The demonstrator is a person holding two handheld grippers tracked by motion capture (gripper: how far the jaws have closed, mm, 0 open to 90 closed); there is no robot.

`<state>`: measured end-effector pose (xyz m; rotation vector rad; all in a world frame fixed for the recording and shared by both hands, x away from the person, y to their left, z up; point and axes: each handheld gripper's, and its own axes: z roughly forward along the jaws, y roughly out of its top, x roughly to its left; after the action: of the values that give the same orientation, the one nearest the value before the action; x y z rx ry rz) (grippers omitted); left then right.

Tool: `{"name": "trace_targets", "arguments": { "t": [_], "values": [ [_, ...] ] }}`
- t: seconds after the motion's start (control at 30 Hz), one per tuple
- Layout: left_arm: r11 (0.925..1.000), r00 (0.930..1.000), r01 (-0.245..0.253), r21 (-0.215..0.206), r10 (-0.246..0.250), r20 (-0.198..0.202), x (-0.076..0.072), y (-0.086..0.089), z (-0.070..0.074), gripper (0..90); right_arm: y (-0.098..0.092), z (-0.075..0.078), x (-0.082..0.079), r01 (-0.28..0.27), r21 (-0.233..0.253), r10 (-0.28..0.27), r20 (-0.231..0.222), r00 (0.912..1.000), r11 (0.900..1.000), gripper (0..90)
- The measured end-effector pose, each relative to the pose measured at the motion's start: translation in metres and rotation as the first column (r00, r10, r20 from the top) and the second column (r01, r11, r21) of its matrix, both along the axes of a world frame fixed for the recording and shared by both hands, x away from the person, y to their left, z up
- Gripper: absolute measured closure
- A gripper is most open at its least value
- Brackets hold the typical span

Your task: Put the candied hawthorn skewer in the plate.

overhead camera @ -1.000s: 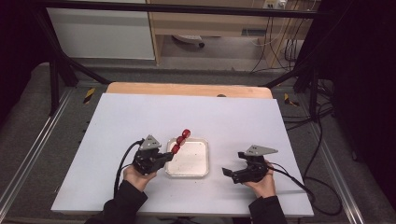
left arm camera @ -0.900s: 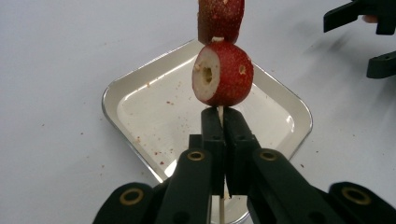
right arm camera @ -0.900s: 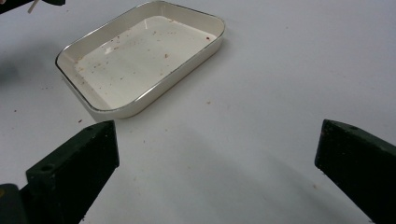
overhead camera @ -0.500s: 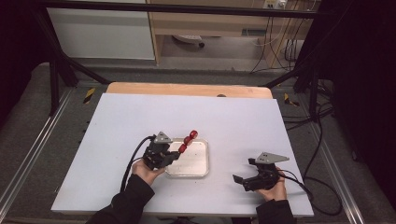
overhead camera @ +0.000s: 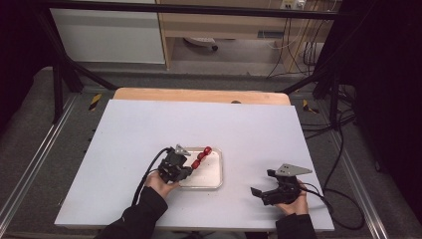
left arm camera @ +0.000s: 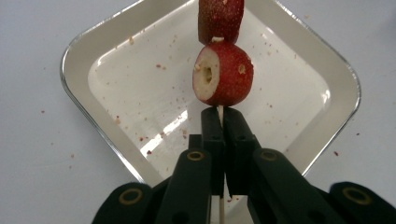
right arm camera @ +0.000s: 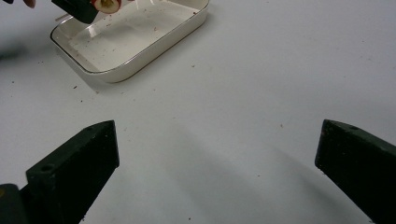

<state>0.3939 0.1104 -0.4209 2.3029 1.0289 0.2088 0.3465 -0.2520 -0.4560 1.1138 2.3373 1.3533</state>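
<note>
In the high view the tray sits on the table just below the frame's centre, with the left gripper at its left edge holding the skewer, which slants up and to the right over the tray's upper left corner. The right gripper lies well apart to the tray's right, in the lower right of the frame. In the left gripper view the skewer's fruit pieces stand above the jaws at top centre, over the tray's inside.

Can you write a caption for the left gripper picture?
Left gripper pinches thin wooden skewer of red fruit pieces over white tray.
</note>
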Motion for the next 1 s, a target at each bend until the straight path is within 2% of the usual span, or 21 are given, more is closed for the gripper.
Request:
{"name": "trace_targets", "arguments": {
  "t": [0.17,0.3,0.63,0.73,0.8,0.87,1.0],
  "values": [
    [0.9989,0.9998,-0.004,0.046,0.005,-0.017,0.001,-0.004,-0.004,87.9,-0.001,0.0,0.0,0.003,0.005,-0.003,-0.003,1.0,1.0,0.2],
    [0.9984,0.9994,-0.008,0.056,0.01,-0.034,0.001,-0.006,-0.008,88.0,-0.001,0.001,0.0,0.009,0.012,-0.009,-0.002,1.0,1.0,0.2],
    [0.999,0.9997,-0.009,0.044,0.01,-0.024,-0.001,-0.004,-0.009,84.9,-0.002,0.0,0.001,0.014,0.0,-0.014,0.0,0.9999,1.0,0.3],
    [0.9992,0.9999,-0.006,0.039,0.006,-0.009,-0.002,-0.001,-0.009,78.5,-0.002,-0.001,0.001,0.016,-0.001,-0.016,-0.001,0.9999,1.0,0.2],
    [0.9998,0.9999,0.014,0.013,-0.014,0.005,-0.004,0.003,-0.008,72.4,-0.002,-0.001,0.001,0.016,-0.001,-0.016,0.0,0.9999,1.0,0.2],
    [0.9998,0.9996,0.014,0.014,-0.014,0.026,-0.006,0.007,-0.006,66.1,-0.001,-0.001,0.001,0.018,-0.002,-0.018,0.001,0.9998,1.0,0.3],
    [0.9996,0.9991,0.016,-0.025,-0.016,0.039,-0.007,0.017,-0.001,52.0,-0.001,-0.001,0.001,0.018,-0.002,-0.018,-0.003,0.9998,1.0,0.3]
  ]
}}
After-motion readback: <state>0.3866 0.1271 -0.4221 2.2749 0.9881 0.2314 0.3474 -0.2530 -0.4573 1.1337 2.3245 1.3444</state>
